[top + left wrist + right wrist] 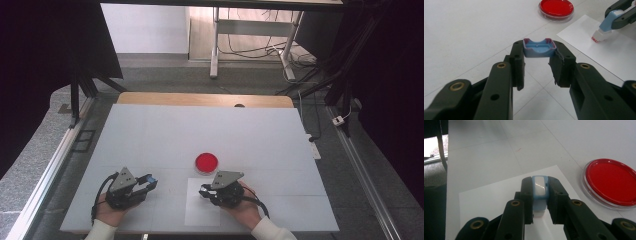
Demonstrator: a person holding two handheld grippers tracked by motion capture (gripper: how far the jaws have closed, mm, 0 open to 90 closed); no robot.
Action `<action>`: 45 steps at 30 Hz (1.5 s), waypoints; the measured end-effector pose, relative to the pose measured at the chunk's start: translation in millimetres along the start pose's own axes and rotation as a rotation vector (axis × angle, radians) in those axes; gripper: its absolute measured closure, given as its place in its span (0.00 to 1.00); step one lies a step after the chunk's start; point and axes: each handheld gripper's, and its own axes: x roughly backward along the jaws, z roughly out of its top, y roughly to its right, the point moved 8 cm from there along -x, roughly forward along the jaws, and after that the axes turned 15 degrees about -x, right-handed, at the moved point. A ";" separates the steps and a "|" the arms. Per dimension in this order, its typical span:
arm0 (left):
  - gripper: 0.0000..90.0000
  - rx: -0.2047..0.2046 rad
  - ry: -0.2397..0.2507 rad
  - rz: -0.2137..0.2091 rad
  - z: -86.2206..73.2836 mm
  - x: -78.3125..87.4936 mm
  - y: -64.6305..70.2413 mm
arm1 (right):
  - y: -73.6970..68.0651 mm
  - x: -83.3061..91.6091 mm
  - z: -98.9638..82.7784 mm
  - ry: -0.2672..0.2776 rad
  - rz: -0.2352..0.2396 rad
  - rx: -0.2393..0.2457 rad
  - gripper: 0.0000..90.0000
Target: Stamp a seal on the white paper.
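Two black jaws of the right tool rise from the bottom edge and press from both sides on a light blue stamp body with a white panel on its upper face. A small white part of it shows below the blue, between the jaws. Under the held piece lies a white sheet of paper, flat on the pale desk. To the right, beside the sheet's edge, a round clear dish with a red filling rests on the desk, cut by the frame's right edge. A dark cable hangs at the upper left.
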 end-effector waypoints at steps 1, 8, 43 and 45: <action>0.72 0.001 0.000 0.001 -0.1 0.1 -0.1 | 0.0 0.2 0.0 -0.002 0.000 -0.001 0.83; 0.72 0.002 0.001 0.002 -0.2 0.2 -0.6 | 0.4 0.6 0.5 0.004 0.010 -0.023 0.83; 0.72 0.002 0.001 0.001 -0.4 -0.2 -0.5 | 19.0 36.0 25.1 0.170 0.004 -0.149 0.83; 0.72 0.002 0.000 0.001 -0.4 -0.4 -0.2 | 20.5 38.2 26.3 0.179 0.001 -0.154 0.83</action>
